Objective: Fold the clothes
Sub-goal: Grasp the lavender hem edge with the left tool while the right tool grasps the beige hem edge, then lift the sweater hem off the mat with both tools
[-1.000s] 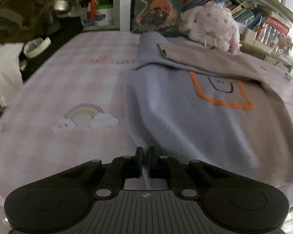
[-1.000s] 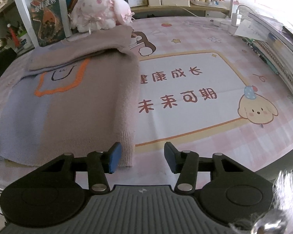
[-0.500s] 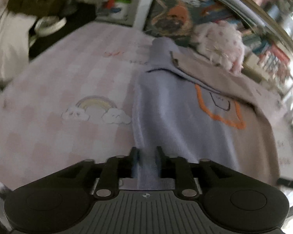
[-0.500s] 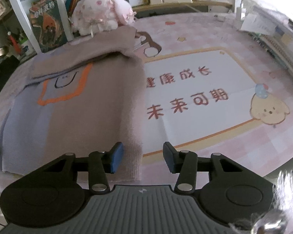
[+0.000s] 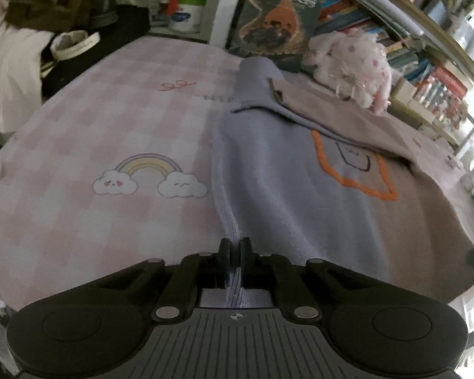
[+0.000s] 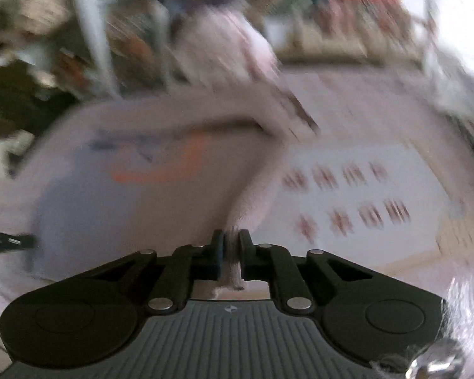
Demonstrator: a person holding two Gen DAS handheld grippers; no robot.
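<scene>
While the pink checked cloth [image 5: 110,120] with its rainbow print covers the worktop on the left, we see the left gripper [image 5: 233,260] with its jaws pressed together on the ribbed hem of the lilac-and-taupe knitted sweater with an orange outline motif [image 5: 300,195]. A second ago those jaws sat shut at that near left corner with no cloth clearly between them; half a second ago they stood a little apart around the hem, and now they pinch it.

The sweater lies spread flat along the worktop, its sleeves folded across the chest at the far end, just before the white-and-pink plush toy [image 5: 357,66].

Moving right, the right gripper [image 6: 230,260] has changed most. Its jaws were wide apart beside the sweater's near right corner; now they are closed on a strip of the taupe hem, which rises from the worktop towards them. The right view is heavily smeared, so this gripper is moving fast.

We judge that both near corners are now held, ready for carrying the hem towards the collar.
</scene>
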